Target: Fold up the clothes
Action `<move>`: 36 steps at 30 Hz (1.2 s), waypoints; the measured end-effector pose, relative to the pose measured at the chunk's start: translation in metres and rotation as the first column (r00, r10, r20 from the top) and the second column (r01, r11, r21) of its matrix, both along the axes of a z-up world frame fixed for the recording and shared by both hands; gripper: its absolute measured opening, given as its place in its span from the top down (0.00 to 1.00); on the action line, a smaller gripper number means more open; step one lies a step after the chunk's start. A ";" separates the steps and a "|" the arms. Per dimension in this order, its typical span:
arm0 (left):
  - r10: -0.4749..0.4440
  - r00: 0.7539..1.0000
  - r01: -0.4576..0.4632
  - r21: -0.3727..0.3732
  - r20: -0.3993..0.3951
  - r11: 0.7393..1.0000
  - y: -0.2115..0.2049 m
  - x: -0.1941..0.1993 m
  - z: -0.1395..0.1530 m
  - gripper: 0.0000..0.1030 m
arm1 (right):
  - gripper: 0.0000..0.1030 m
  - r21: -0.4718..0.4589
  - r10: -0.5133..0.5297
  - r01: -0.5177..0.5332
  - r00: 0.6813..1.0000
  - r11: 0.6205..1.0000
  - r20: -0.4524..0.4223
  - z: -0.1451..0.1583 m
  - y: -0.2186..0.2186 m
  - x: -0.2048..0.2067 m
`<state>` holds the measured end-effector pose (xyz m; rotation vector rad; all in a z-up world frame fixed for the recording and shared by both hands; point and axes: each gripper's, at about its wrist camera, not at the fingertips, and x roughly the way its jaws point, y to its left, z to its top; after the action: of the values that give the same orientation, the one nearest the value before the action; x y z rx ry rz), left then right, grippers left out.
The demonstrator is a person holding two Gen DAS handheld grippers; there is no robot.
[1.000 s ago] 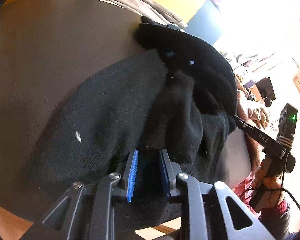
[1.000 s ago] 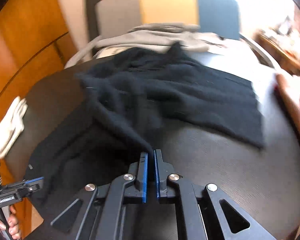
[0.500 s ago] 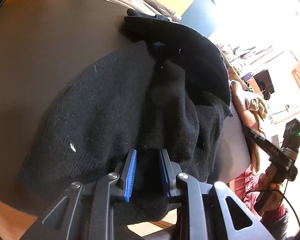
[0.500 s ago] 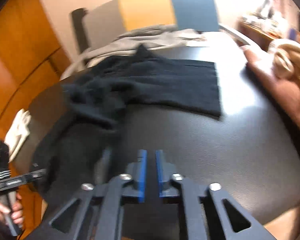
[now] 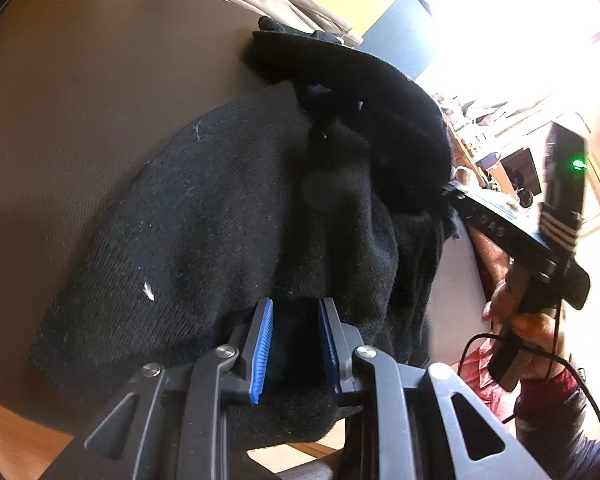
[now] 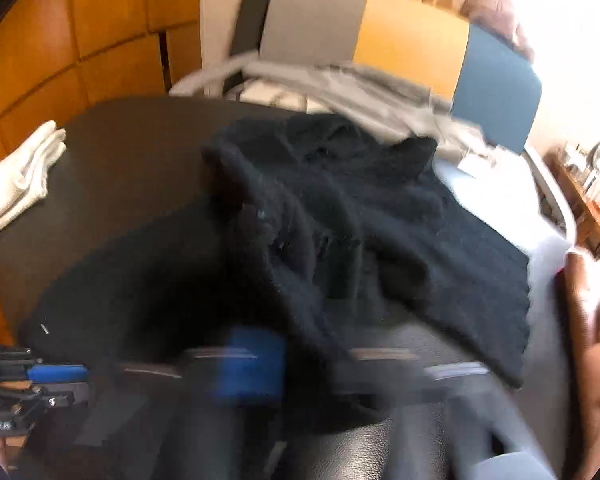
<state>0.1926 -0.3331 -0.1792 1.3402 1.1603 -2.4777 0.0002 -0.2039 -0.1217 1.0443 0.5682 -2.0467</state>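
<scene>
now, black sweater bunched on the round table

the black sweater (image 5: 228, 216) lay crumpled across the dark round table (image 5: 80, 92), one edge hanging over the near rim. the left gripper (image 5: 294, 344) was clamped on a fold of that near edge. the right gripper (image 6: 260, 364) was closed on another part of the sweater, its view blurred. a grey garment (image 6: 364, 92) lay beyond the table, and folded white cloth (image 6: 20, 172) sat at its left edge.

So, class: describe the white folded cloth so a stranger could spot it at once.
Start at the dark round table. On its far left edge lies the white folded cloth, apart from the black sweater. It is the only white, neatly folded item there.
</scene>
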 end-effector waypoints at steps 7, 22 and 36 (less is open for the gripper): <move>-0.005 1.000 0.005 0.004 0.000 1.000 -0.001 -0.005 -0.001 0.78 | 0.96 -0.033 -0.206 0.208 0.977 0.978 0.046 -0.011 0.063 -0.017; -0.066 0.996 0.072 -0.126 0.053 0.989 0.018 -0.029 0.019 0.78 | 0.95 0.052 -0.476 0.474 0.879 0.879 0.021 -0.041 0.172 -0.049; -0.177 0.984 0.175 -0.340 0.025 0.924 0.022 -0.127 0.040 0.78 | 0.91 -0.029 -0.471 0.471 0.881 0.882 -0.030 -0.050 0.176 -0.057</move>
<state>0.0657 -0.3106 -0.1390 1.3855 0.5887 -2.6461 -0.0565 -0.0279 -0.1719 1.2255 0.3260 -2.4913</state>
